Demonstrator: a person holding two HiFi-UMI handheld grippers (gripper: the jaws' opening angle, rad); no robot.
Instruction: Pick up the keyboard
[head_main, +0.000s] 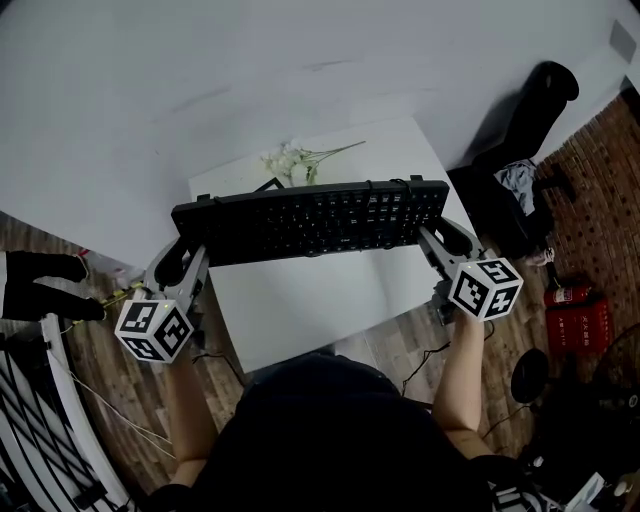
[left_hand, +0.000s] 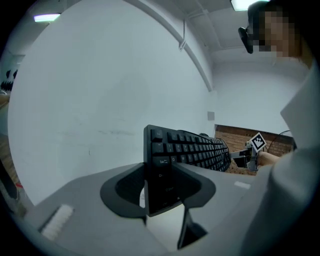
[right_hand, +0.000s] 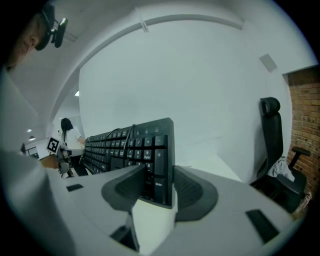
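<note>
Jaws clamped on both ends of the keyboard (head_main: 310, 220)
Left gripper (head_main: 188, 248) pinched its left end and right gripper (head_main: 438, 236) its right, holding it in the air above the white table (head_main: 300, 310).

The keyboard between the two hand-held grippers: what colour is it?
The keyboard is black, keys and case alike; the head view shows it best.
</note>
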